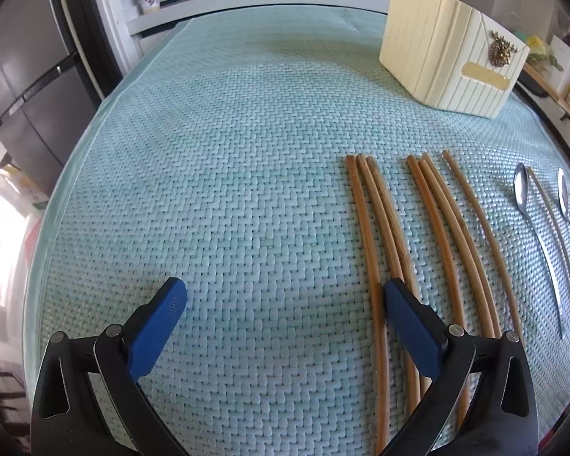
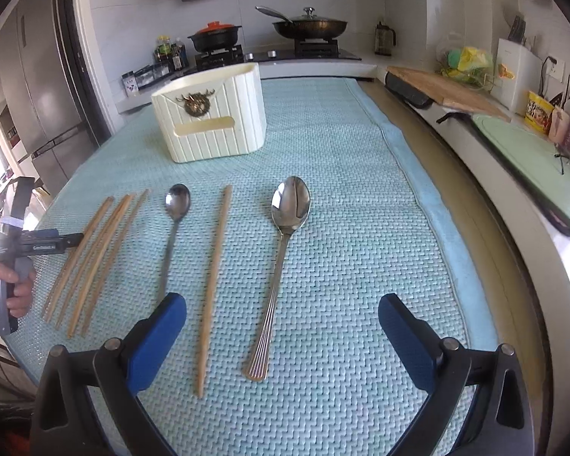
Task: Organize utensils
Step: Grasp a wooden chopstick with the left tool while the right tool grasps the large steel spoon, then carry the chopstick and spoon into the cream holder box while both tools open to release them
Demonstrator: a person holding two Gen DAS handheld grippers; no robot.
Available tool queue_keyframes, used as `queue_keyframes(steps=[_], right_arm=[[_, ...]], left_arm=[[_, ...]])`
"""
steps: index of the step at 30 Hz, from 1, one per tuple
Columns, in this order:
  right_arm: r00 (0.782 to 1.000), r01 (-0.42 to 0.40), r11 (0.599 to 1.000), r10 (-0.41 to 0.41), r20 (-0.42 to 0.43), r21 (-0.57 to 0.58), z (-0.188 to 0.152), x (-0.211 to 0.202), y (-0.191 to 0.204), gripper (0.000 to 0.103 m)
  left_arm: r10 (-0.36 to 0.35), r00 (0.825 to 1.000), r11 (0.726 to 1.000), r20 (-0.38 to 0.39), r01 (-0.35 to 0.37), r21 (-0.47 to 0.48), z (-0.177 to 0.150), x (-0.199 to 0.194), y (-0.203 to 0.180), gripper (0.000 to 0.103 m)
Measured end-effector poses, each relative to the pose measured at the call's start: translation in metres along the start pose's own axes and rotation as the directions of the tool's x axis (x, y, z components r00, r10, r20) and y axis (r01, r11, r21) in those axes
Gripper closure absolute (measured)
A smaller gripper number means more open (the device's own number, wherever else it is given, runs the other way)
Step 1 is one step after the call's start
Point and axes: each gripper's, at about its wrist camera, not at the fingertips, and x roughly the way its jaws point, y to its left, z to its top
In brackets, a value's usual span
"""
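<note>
A: What are the two tools doing?

B: The left gripper (image 1: 285, 304) is hovering over the woven mat (image 1: 209, 190) with its blue fingers spread wide, gripping nothing. Its right-hand finger is sitting above the near ends of the chopsticks (image 1: 376, 247), though I can't tell from this angle whether it is touching them.

A: And the other one?

B: The right gripper (image 2: 281, 315) is also gaping wide and holding nothing. The large spoon (image 2: 285, 235) and a single chopstick (image 2: 212, 273) are lying between its fingers, further along the mat.

A: Where is everything else lying?

B: A small spoon (image 2: 173, 224) is lying just left of that single chopstick, and the remaining chopsticks are resting in loose groups further left, roughly parallel. The cream utensil holder (image 2: 212, 129) is standing upright beyond them, well apart from the utensils.

A: Anyone showing?

B: A hand (image 2: 7, 292) is gripping the left tool's handle at the right wrist view's edge.
</note>
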Motion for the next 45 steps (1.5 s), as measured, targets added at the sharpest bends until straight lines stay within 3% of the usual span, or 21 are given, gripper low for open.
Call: queue_keyframes(steps=[6,13,16,21,22,24,25,26,35,40,45], right_arm=[[0.999,0.016,1.0,-0.017,-0.052,-0.009,0.026,0.059,-0.006,0.001],[0.99,0.085,0.994,-0.092,-0.104,-0.066,0.054,0.114,0.008,0.021],[0.989,0.102,0.992,-0.109,-0.1,-0.073,0.063,0.121,0.01,0.022],[0.986,0.125,0.99,-0.132,-0.106,-0.065,0.074,0.123,0.007,0.048],[0.987,0.113,0.992,-0.119,-0.111,-0.059,0.076,0.124,0.006,0.06],[0.988,0.103,0.994,-0.107,-0.112,-0.044,0.08,0.127,0.005,0.061],[0.989,0.091,0.995,-0.095,-0.111,-0.036,0.082,0.129,0.004,0.061],[0.99,0.086,0.996,-0.089,-0.109,-0.033,0.084,0.13,0.003,0.061],[0.999,-0.017,1.0,0.016,-0.048,-0.021,0.09,0.097,0.0,0.061],[0.997,-0.079,0.996,0.08,0.01,-0.049,0.093,0.059,0.007,0.061],[0.99,-0.12,0.988,0.126,0.064,-0.092,0.089,0.02,0.019,0.061]], left_arm=[[-0.009,1.0,1.0,-0.018,0.009,0.003,0.011,0.007,0.003,0.0],[-0.027,0.998,0.999,-0.055,0.029,0.032,0.026,0.014,-0.005,0.003],[-0.042,0.997,0.997,-0.064,0.046,0.054,0.033,0.013,-0.01,0.016],[-0.063,0.994,0.992,-0.086,0.072,0.107,0.039,0.009,-0.025,0.044],[-0.072,0.993,0.989,-0.09,0.082,0.122,0.039,0.008,-0.028,0.054],[-0.079,0.993,0.985,-0.089,0.091,0.143,0.039,0.005,-0.034,0.075],[-0.076,0.993,0.985,-0.086,0.088,0.15,0.038,0.005,-0.036,0.091],[-0.075,0.994,0.984,-0.084,0.088,0.155,0.038,0.005,-0.038,0.096],[-0.109,0.993,0.991,-0.041,0.112,0.071,0.044,-0.003,-0.02,0.099],[-0.124,0.991,0.991,0.049,0.121,0.065,0.05,-0.043,-0.013,0.099],[-0.162,0.974,0.986,0.156,0.156,0.053,0.051,-0.093,-0.006,0.099]])
